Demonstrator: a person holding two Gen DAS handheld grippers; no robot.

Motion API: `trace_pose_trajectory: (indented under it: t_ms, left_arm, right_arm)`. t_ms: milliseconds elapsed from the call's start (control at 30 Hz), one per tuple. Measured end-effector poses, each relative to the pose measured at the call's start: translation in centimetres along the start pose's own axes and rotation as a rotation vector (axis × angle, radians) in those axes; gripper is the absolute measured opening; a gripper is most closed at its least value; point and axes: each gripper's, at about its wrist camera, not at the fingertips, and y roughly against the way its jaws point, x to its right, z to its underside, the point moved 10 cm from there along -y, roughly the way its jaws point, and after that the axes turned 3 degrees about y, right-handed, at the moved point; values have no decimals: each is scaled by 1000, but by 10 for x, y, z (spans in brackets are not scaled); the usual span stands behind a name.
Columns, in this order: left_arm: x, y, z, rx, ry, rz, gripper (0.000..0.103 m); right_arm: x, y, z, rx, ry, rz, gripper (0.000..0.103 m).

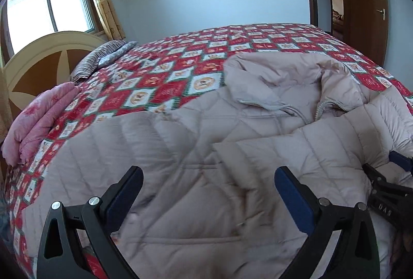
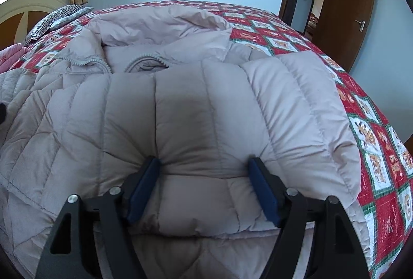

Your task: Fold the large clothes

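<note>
A large padded coat (image 1: 206,150) of pale beige, softly shiny fabric lies spread across the bed (image 1: 180,67), its puffy body stitched into long channels and diamond quilting. Its hood (image 2: 165,21) sits crumpled toward the far side, and a toothed zipper (image 2: 149,57) curls along the open collar. Under it is a cotton bedspread (image 2: 374,134) printed in red and white diamonds with green edging. The left gripper (image 1: 209,191) hovers low over the coat's quilted panel, its black fingers with flat blue pads (image 1: 294,201) spread wide with nothing between them. The right gripper (image 2: 204,183) has its fingers partly closed around a thick, pillowy fold of the coat; the pads (image 2: 144,186) press dimples into the stuffing on both sides, and the fabric bulges up between them. In the left wrist view the right gripper appears at the right edge, beside the coat's folded-over part. Near the curved, cream-and-brown headboard (image 1: 38,64) lie a striped pillow (image 1: 100,59) and a folded pink quilt (image 1: 38,119) with a soft, rumpled surface. A brown wooden door (image 2: 346,2) stands open at the far wall.
</note>
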Motion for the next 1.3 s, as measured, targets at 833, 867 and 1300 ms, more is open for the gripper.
trace_pose_trajectory:
  t_ms: [833, 867, 1300]
  left_arm:
    - [-389, 5, 183, -217, 557, -337, 92]
    - [-383, 4, 180, -208, 548, -310, 71]
    - [-368, 45, 132, -75, 429, -291, 10]
  right_arm:
    - [0, 7, 0, 23, 43, 84, 80]
    - [0, 7, 0, 23, 44, 87, 81]
    - [1, 8, 0, 25, 43, 93, 82]
